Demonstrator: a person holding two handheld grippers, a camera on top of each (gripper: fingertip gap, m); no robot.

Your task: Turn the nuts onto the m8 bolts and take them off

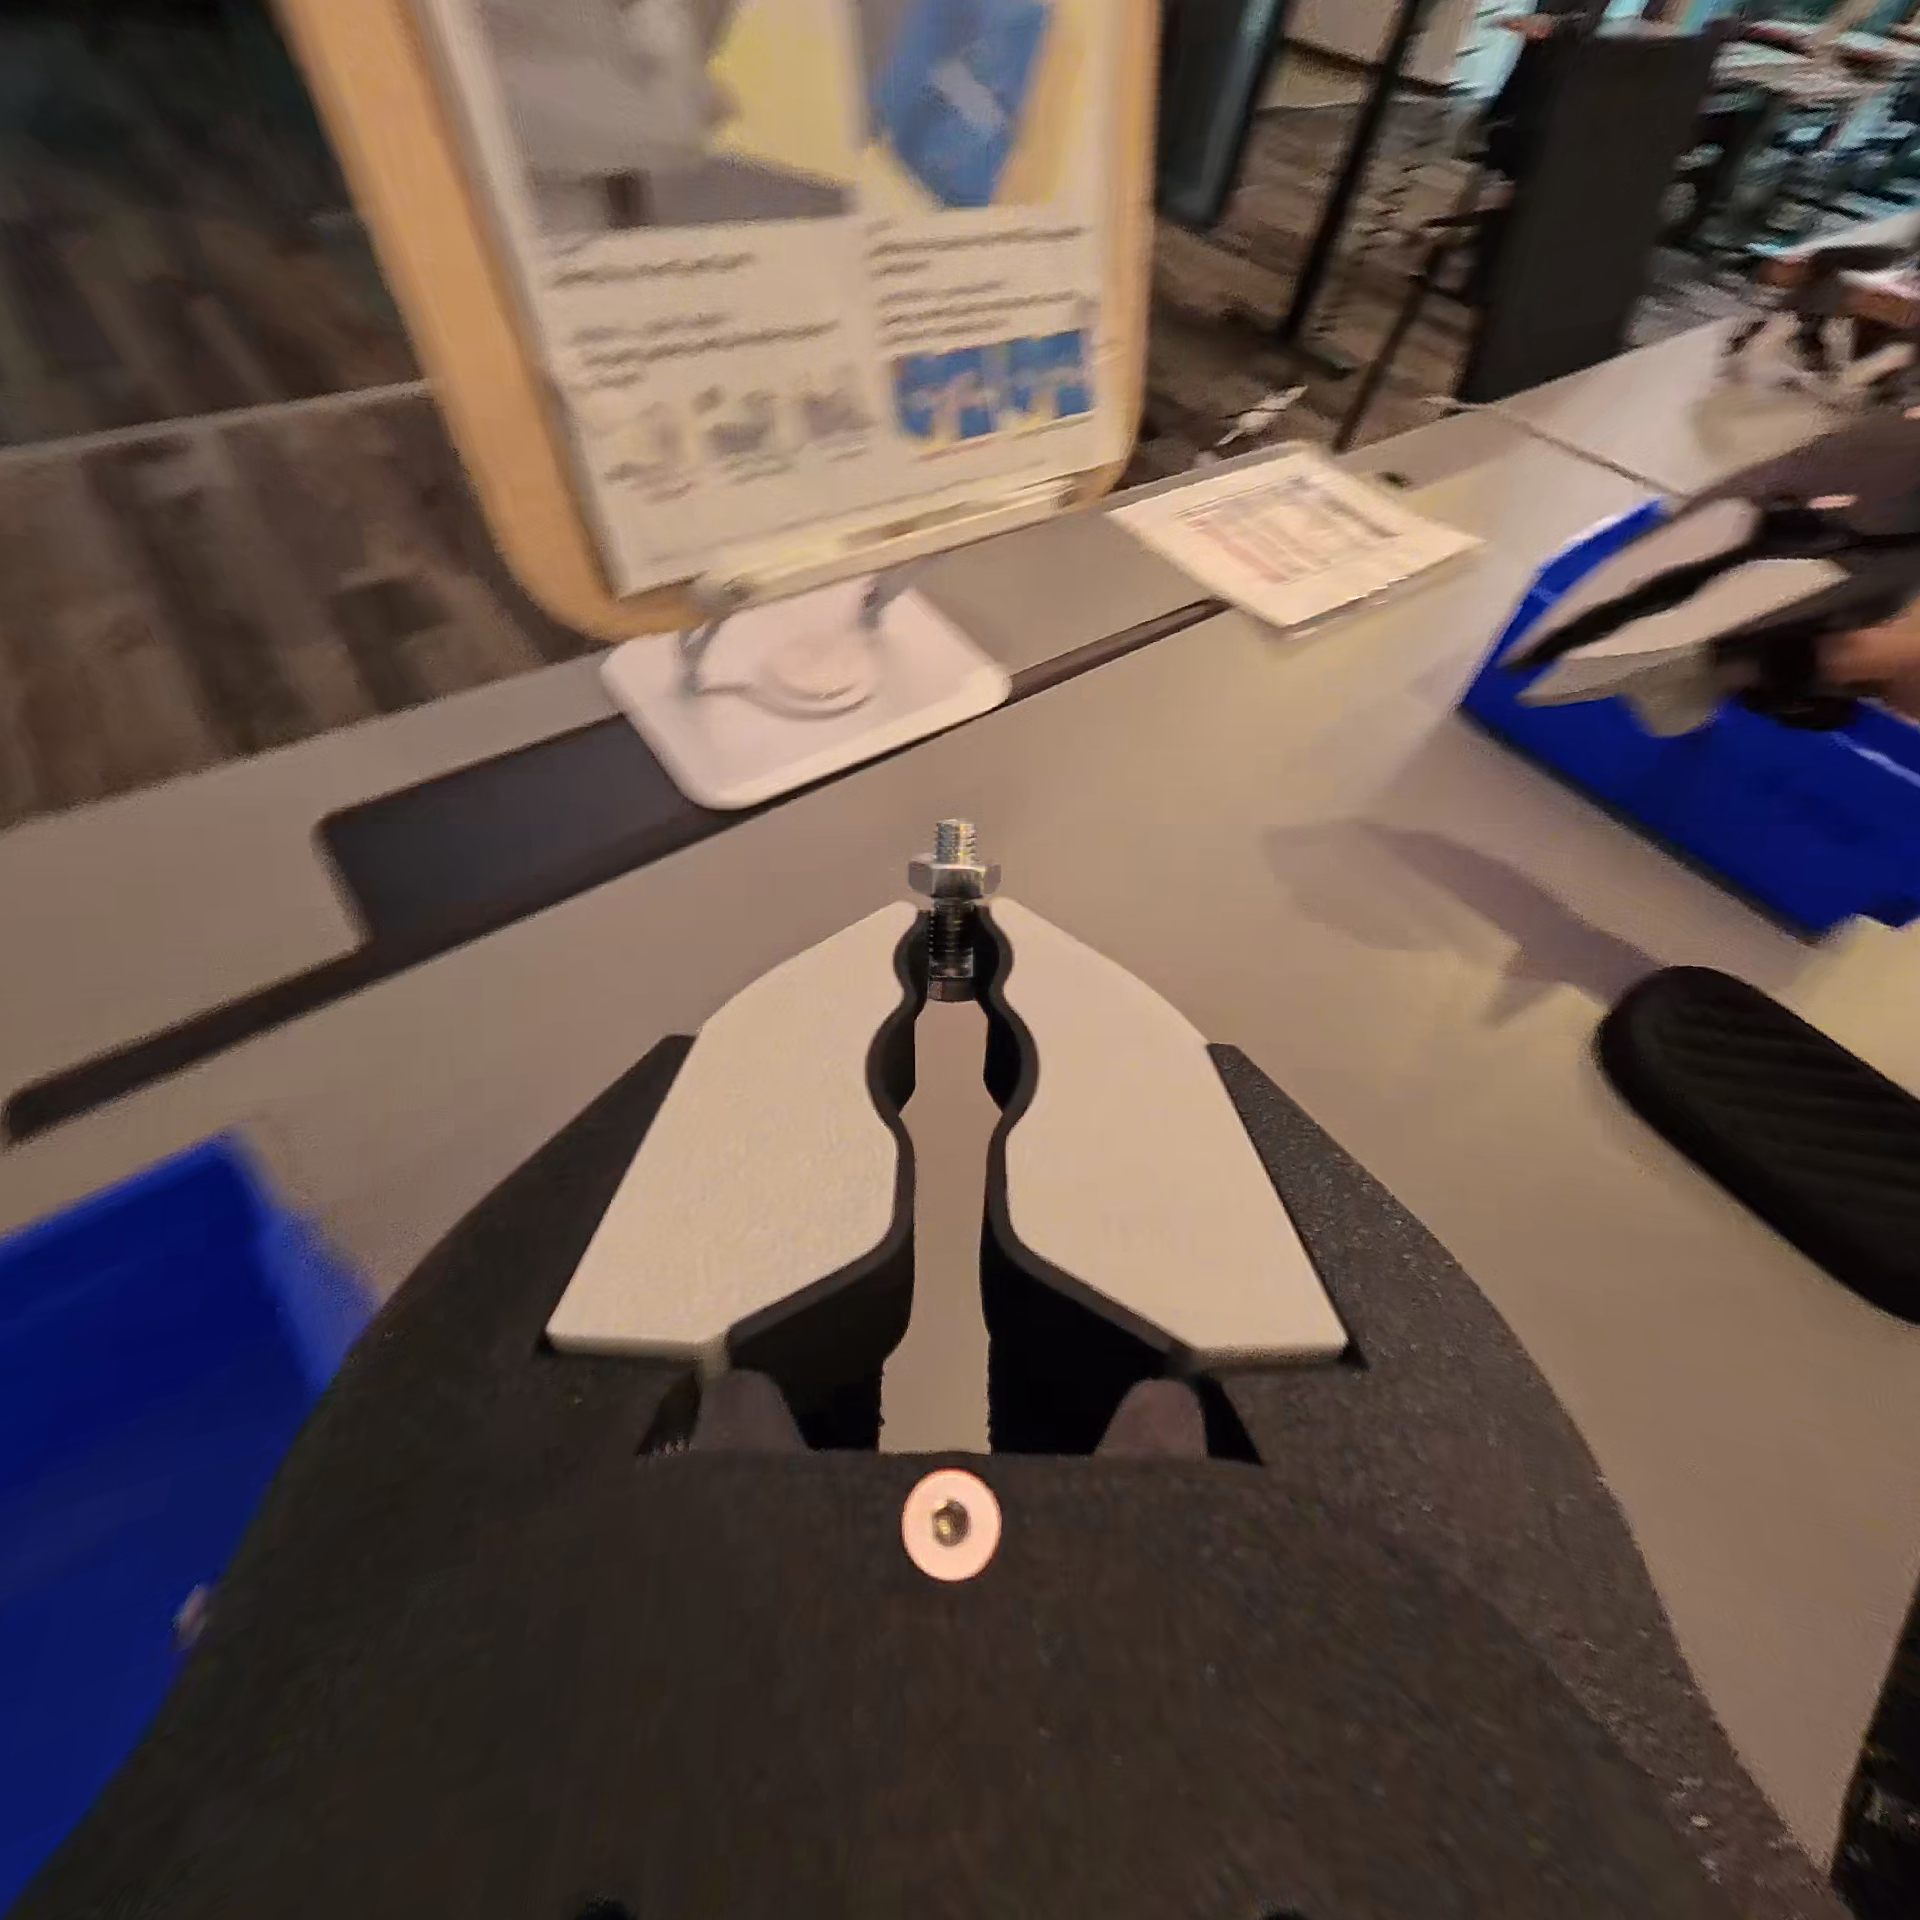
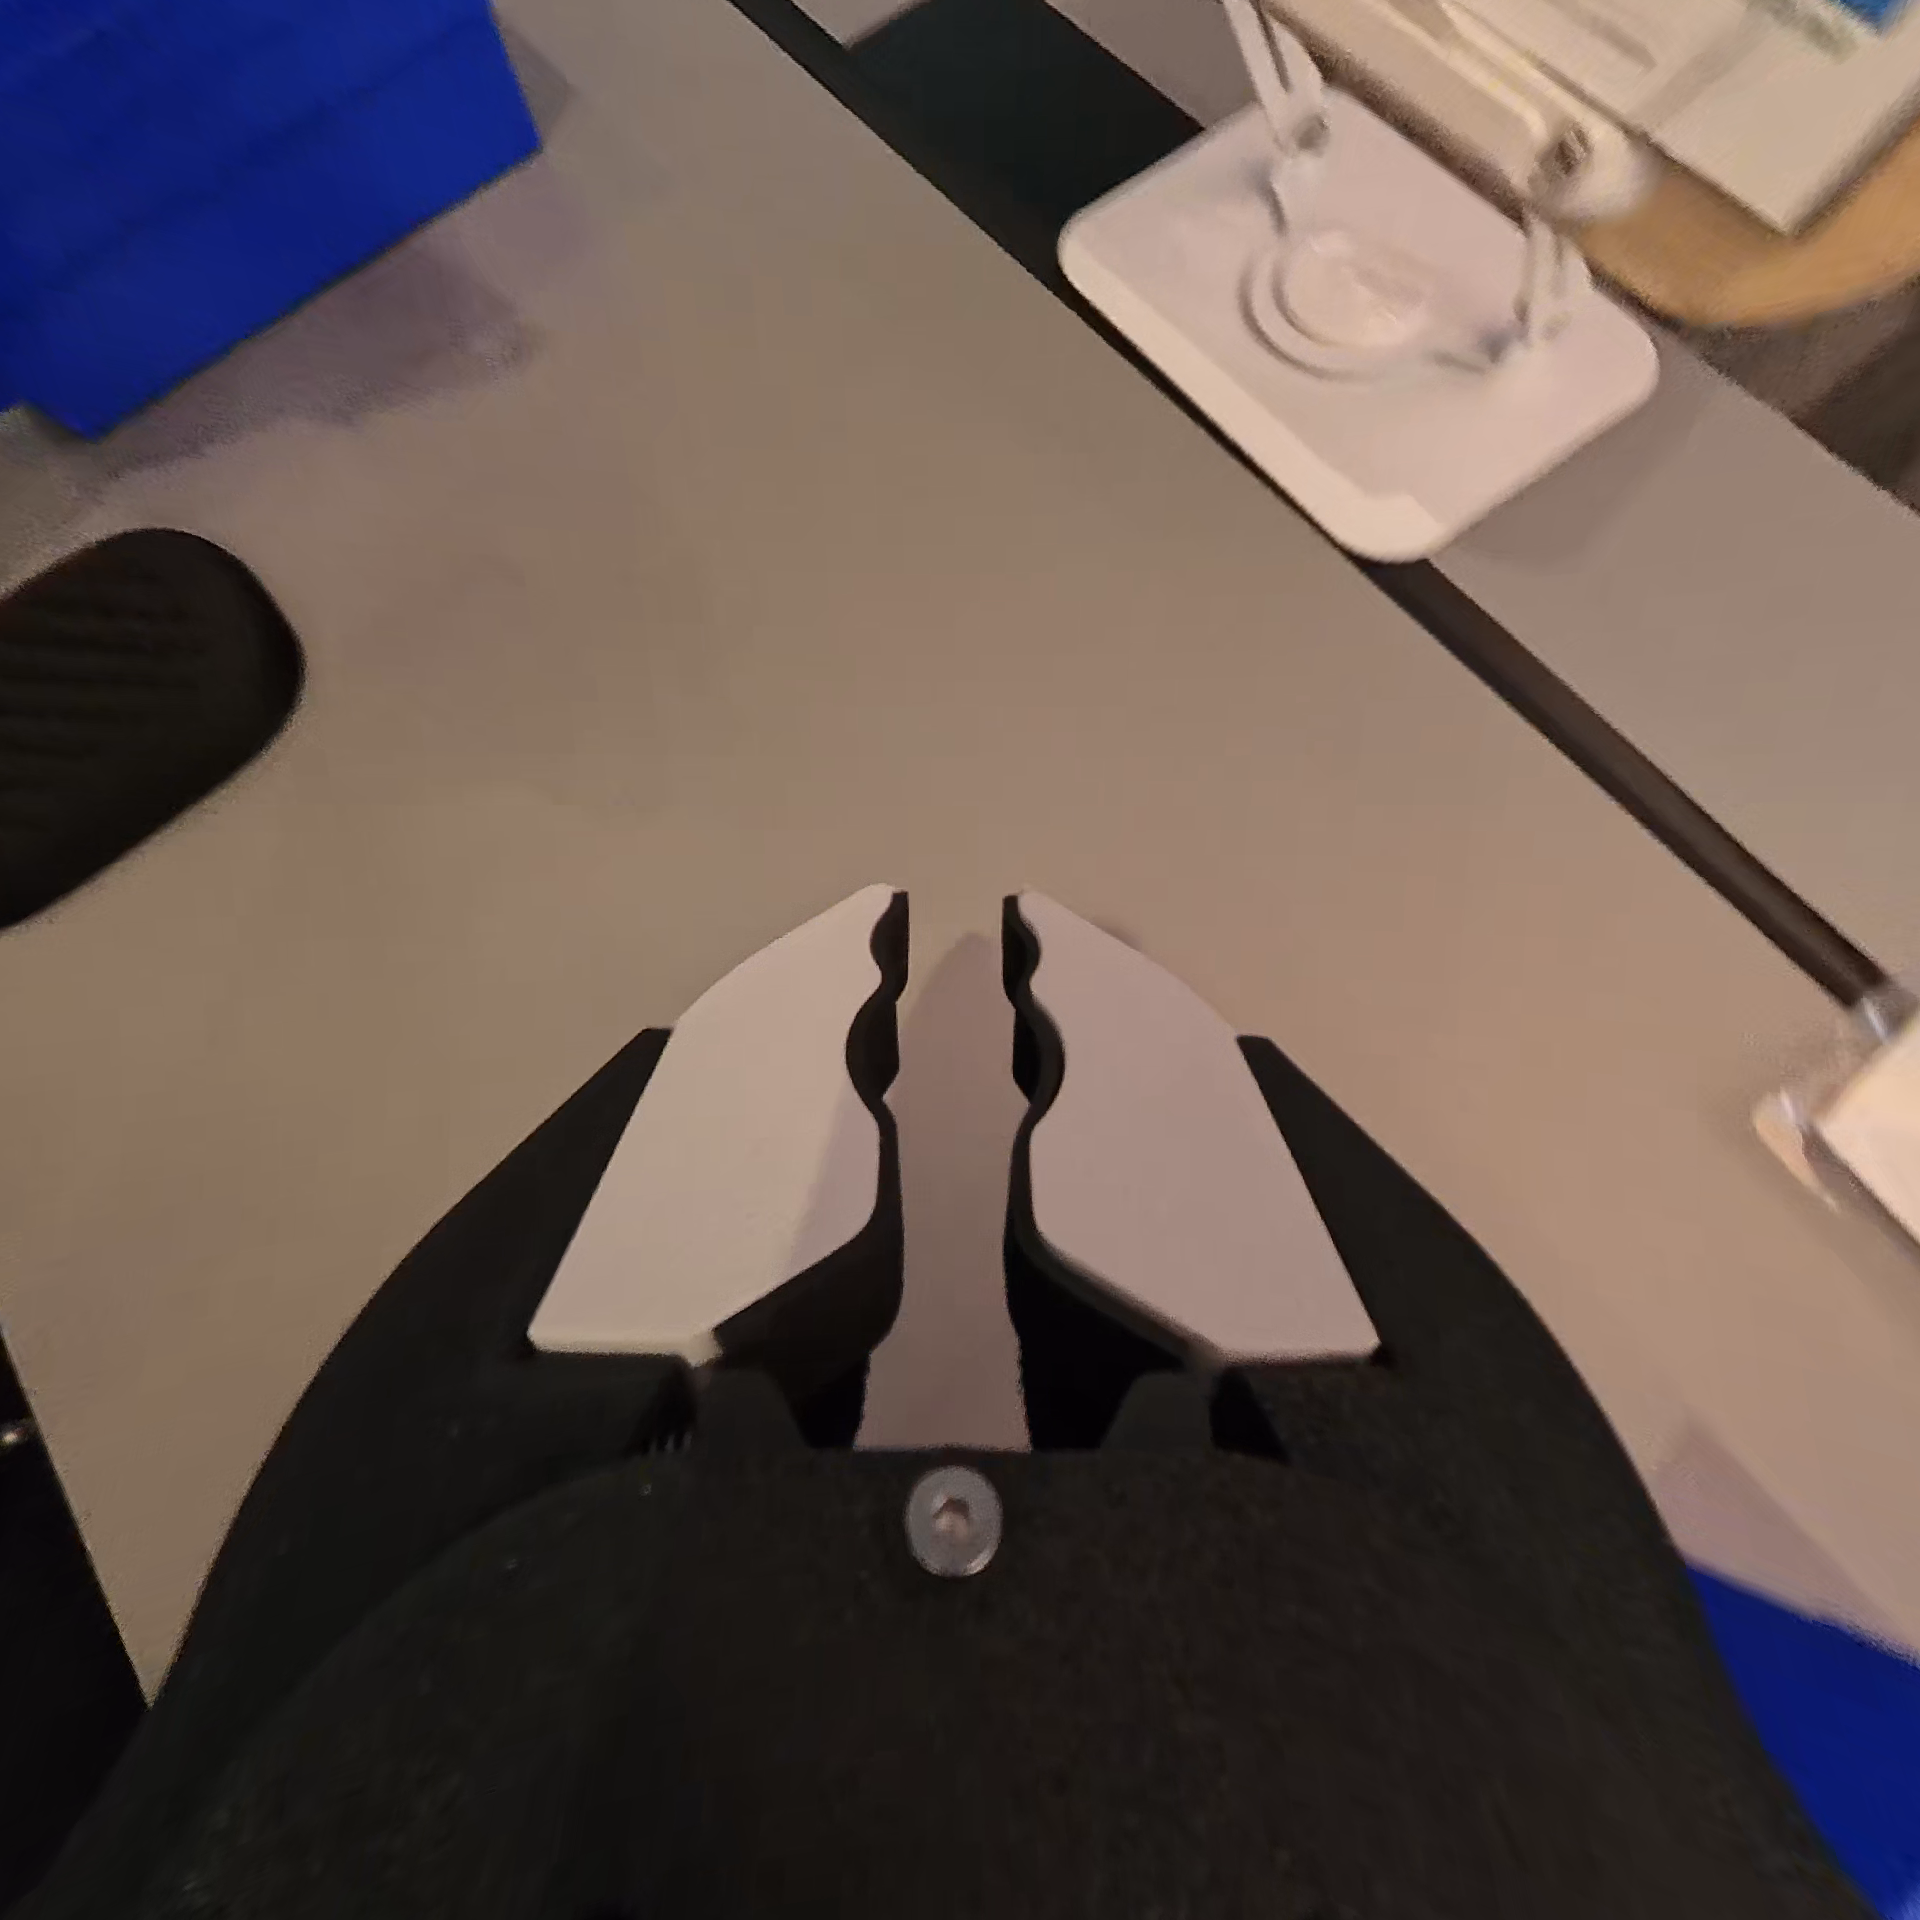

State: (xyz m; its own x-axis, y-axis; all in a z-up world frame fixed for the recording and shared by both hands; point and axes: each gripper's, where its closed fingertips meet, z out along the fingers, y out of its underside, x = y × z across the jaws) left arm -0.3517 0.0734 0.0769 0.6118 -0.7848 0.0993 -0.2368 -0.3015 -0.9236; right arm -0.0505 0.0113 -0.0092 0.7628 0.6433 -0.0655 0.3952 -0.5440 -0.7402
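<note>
My left gripper (image 1: 951, 923) is shut on a silver bolt (image 1: 949, 951) and holds it by the lower shank, upright, above the grey table (image 1: 1143, 831). A hex nut (image 1: 953, 878) sits on the bolt's thread just above the fingertips, with a short length of thread showing over it. My right gripper (image 2: 954, 902) is slightly open and empty, with only bare table between its fingers. It also shows in the left wrist view (image 1: 1548, 670), at the right over a blue bin (image 1: 1714, 790), apart from the bolt.
A second blue bin (image 1: 135, 1403) is at the near left, also in the right wrist view (image 2: 208, 156). A wood-framed sign (image 1: 727, 260) on a white base (image 1: 810, 707) stands at the back edge. A paper sheet (image 1: 1299, 530) and a black oval pad (image 1: 1766, 1122) lie to the right. The left gripper's tips are roughly 35 cm from the right gripper's.
</note>
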